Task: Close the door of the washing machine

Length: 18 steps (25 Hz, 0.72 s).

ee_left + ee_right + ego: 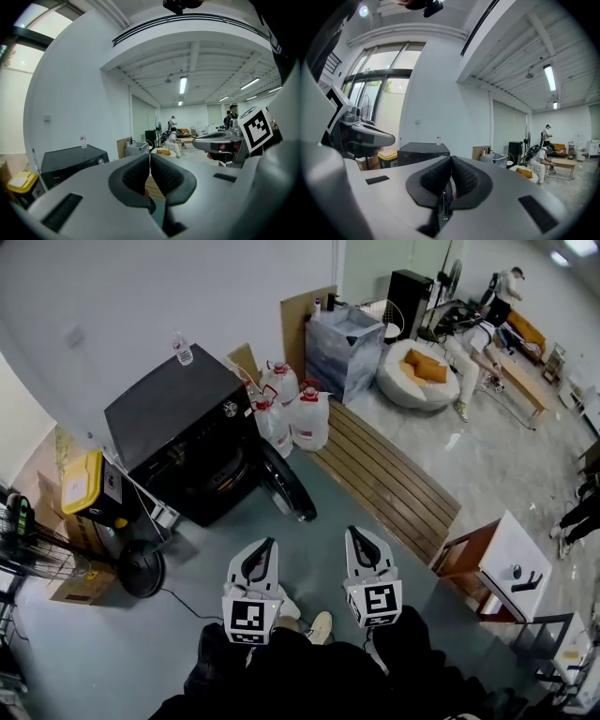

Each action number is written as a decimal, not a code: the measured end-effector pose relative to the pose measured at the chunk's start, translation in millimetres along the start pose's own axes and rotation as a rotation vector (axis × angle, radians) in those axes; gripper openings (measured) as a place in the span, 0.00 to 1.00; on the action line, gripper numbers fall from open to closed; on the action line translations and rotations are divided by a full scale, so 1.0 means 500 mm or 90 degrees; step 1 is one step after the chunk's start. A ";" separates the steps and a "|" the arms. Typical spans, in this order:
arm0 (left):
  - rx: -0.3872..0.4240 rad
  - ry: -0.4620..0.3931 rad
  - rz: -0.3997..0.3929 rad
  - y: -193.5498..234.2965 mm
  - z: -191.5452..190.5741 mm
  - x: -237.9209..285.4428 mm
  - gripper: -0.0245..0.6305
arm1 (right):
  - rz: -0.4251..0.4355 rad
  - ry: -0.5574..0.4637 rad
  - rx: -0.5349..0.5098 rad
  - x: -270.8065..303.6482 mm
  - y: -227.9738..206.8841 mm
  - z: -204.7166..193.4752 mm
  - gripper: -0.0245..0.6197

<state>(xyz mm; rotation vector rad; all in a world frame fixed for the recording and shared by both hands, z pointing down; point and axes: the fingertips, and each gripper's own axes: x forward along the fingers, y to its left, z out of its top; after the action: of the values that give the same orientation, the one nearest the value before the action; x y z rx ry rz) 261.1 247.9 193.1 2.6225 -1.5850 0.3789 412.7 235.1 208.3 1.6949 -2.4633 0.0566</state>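
Note:
A black washing machine [178, 423] stands against the white wall at the left. Its round door [287, 486] hangs open toward the right on the grey floor. My left gripper [267, 547] and right gripper [357, 534] are side by side in front of the machine, a step back from the door, both shut with nothing between the jaws. In the left gripper view the shut left gripper [150, 157] points past the machine [70, 161]. In the right gripper view the shut right gripper [451, 161] points at the machine [423, 149], whose door is hidden behind the jaws.
Several water jugs [292, 413] stand right of the machine, beside a wooden slatted board [386, 474]. A yellow-lidded box [82, 484] and a floor fan [141, 570] sit at the left. A small white table [511, 563] is at the right. People [487, 324] are far back.

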 end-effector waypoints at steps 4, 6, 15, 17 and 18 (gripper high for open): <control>-0.008 0.009 0.004 0.064 -0.004 0.041 0.08 | 0.007 0.007 0.002 0.078 0.013 0.005 0.06; -0.012 0.013 0.007 0.099 -0.005 0.064 0.08 | 0.013 0.014 0.003 0.120 0.020 0.007 0.06; -0.036 0.041 0.024 0.269 -0.033 0.182 0.08 | 0.040 0.034 0.002 0.340 0.053 0.014 0.06; -0.044 0.047 0.023 0.302 -0.040 0.207 0.08 | 0.043 0.041 0.000 0.382 0.060 0.012 0.06; -0.045 0.051 0.022 0.316 -0.043 0.219 0.08 | 0.044 0.046 0.000 0.401 0.061 0.009 0.06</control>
<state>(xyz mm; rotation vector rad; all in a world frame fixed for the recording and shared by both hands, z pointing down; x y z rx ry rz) 166.8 82.3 226.9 2.4987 -1.5897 0.4148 313.6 60.2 234.4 1.5792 -2.4679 0.1245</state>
